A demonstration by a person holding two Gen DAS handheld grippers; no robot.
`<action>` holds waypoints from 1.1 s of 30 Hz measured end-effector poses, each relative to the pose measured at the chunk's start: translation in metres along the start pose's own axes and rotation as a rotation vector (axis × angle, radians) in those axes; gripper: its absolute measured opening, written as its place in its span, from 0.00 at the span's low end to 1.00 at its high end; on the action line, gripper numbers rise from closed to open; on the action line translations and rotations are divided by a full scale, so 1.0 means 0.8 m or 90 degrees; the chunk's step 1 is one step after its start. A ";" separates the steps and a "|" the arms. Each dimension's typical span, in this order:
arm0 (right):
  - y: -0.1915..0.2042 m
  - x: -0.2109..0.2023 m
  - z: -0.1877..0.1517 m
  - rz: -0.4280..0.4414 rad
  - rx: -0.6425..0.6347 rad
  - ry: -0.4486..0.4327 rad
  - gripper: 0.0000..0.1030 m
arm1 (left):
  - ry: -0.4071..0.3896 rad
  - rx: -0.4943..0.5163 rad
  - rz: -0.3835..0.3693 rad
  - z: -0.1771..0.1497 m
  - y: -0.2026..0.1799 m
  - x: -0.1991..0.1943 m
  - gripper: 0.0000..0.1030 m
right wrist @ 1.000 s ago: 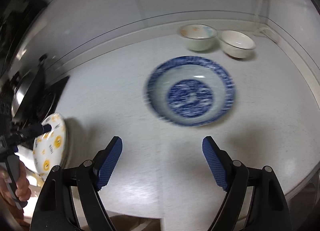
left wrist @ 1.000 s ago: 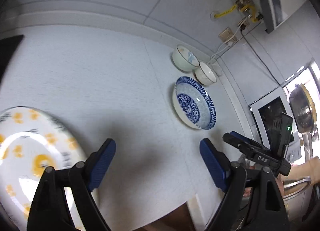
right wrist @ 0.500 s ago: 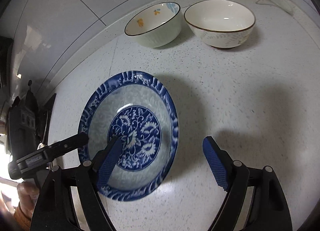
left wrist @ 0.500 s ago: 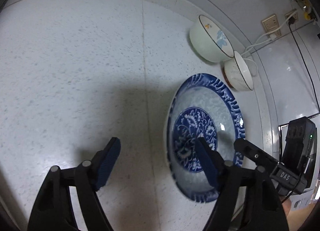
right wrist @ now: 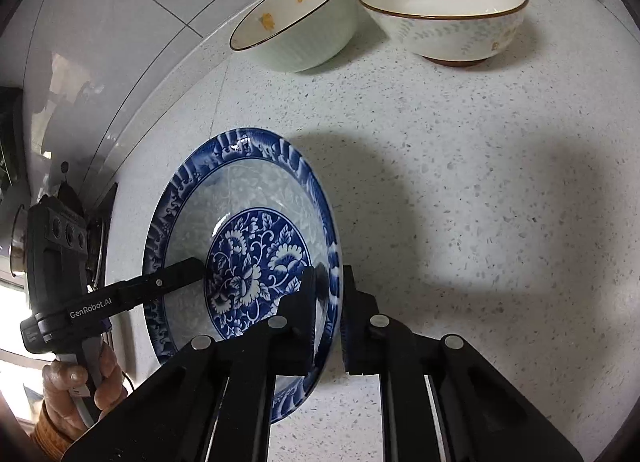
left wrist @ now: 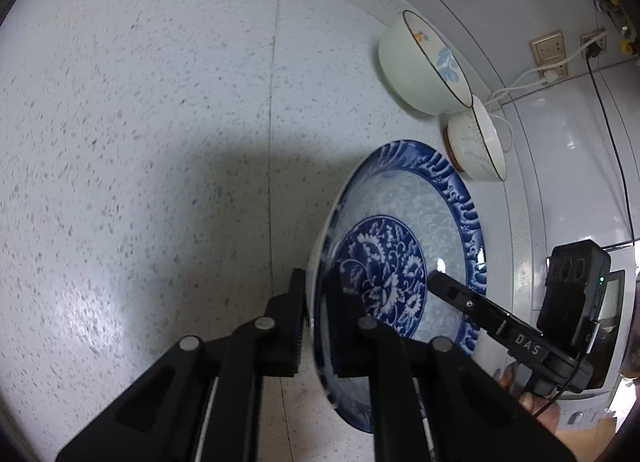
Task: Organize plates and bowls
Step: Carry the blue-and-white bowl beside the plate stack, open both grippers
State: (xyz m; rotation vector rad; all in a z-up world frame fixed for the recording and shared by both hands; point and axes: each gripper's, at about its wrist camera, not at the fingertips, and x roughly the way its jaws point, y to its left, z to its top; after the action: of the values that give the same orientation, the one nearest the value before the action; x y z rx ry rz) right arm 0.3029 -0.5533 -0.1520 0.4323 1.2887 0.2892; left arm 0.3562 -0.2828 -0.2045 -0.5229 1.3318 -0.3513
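Blue-and-white porcelain fills the lower middle of both wrist views: the patterned plate sits on the speckled desk, and I have both tools on it. My left hand-held gripper is clamped on the plate's rim, one finger outside the rim and the other over the inner face, at the lower centre of the left wrist view. My right hand-held gripper is clamped on the opposite rim in the same way, at the lower centre of the right wrist view. From the right wrist view I see the left tool reaching in from the lower left of the frame, with the left hand wrapped around its handle. I cannot tell whether the plate rests flat on the desk or is tilted off it. Two bowls stand just beside each other near the wall, apart from the plate: a pale bowl with yellow and blue flowers at the upper centre of the right wrist view, and a white bowl with a brown rim at its upper right. White cables run to wall sockets at the upper right of the left wrist view.
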 end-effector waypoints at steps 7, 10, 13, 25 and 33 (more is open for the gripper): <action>0.028 -0.026 -0.019 0.009 -0.034 -0.022 0.10 | -0.030 -0.001 -0.007 -0.033 0.012 -0.061 0.09; 0.060 -0.035 -0.033 0.024 -0.063 -0.028 0.10 | -0.052 -0.002 0.003 -0.058 0.021 -0.103 0.09; 0.089 -0.039 -0.058 0.041 -0.084 -0.021 0.10 | -0.051 -0.023 0.001 -0.088 0.047 -0.133 0.09; 0.122 0.020 -0.119 0.052 -0.104 0.076 0.10 | -0.013 -0.058 0.027 -0.165 0.117 -0.128 0.09; 0.104 0.016 -0.119 0.022 -0.096 0.073 0.10 | -0.007 -0.029 0.027 -0.165 0.094 -0.103 0.10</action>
State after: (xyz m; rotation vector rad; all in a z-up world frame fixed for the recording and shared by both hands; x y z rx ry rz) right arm 0.2174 -0.4598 -0.1450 0.3131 1.3621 0.4425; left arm 0.2064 -0.1975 -0.1977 -0.5331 1.3408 -0.2825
